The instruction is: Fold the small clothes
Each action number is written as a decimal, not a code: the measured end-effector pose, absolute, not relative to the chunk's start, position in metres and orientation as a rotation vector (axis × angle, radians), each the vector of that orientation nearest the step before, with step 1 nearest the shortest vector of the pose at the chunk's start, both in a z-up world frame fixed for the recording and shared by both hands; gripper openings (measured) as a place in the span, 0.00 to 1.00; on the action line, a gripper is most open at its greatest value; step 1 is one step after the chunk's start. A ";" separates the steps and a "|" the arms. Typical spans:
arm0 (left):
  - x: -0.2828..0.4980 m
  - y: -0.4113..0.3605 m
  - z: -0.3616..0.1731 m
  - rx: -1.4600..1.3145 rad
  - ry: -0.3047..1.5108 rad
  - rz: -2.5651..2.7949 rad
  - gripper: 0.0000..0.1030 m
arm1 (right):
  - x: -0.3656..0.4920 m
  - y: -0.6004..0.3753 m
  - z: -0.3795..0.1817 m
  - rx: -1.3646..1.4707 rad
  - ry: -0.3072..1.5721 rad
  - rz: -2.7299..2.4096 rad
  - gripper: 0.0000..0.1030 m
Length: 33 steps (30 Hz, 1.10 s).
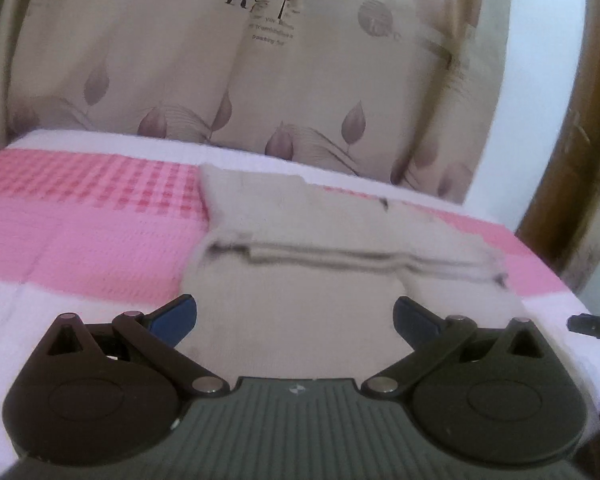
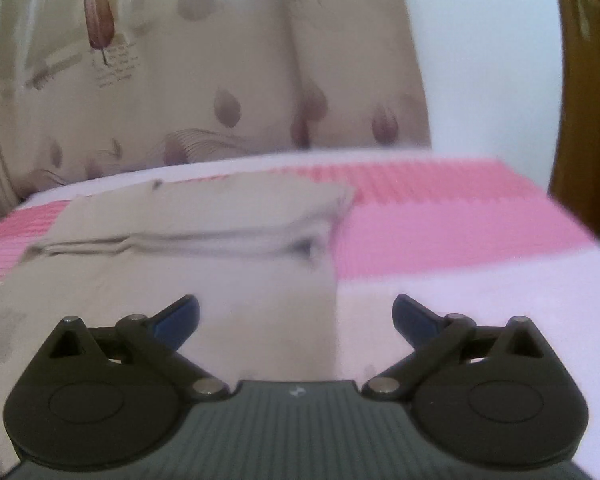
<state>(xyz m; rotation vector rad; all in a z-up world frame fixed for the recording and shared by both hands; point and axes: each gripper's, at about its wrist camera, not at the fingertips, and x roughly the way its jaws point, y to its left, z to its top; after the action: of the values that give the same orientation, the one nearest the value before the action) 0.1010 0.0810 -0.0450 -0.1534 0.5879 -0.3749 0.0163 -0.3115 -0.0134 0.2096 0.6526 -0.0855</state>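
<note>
A beige garment lies folded on the pink-and-white bedspread.

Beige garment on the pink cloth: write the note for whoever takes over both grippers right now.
Left gripper: open, empty, above the garment's near part.
Right gripper: open, empty, over the garment's right edge.
Beige garment: flat on the pink checked cloth, far part already folded over, giving a layered edge across the middle.
Left: further folds, if wanted; neither gripper holds anything.

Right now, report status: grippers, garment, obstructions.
Left gripper open, empty. Right gripper open, empty. Beige garment lying partly folded on pink bedspread. Nothing in the way.
</note>
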 end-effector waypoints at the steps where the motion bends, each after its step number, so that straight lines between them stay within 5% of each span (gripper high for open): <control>1: 0.092 0.086 -0.045 -0.162 0.597 -0.379 1.00 | 0.003 -0.313 -0.014 0.243 0.650 -0.071 1.00; 19: 0.009 0.147 -0.081 -0.425 0.728 -0.519 1.00 | -0.117 -0.326 -0.050 0.613 0.612 0.079 1.00; 24: 0.002 0.150 -0.085 -0.456 0.720 -0.553 0.95 | -0.123 -0.318 -0.064 0.658 0.617 0.082 0.65; 27: 0.000 0.152 -0.087 -0.476 0.737 -0.565 0.76 | -0.124 -0.320 -0.066 0.706 0.608 0.095 0.33; 33: -0.004 0.157 -0.092 -0.509 0.752 -0.595 0.75 | -0.127 -0.322 -0.060 0.765 0.559 0.138 0.19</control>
<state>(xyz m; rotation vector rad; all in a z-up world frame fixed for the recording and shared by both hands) -0.0040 0.1569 -0.0920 -0.5092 0.7525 -0.5953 -0.1268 -0.3220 -0.0604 0.7648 0.5589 0.1376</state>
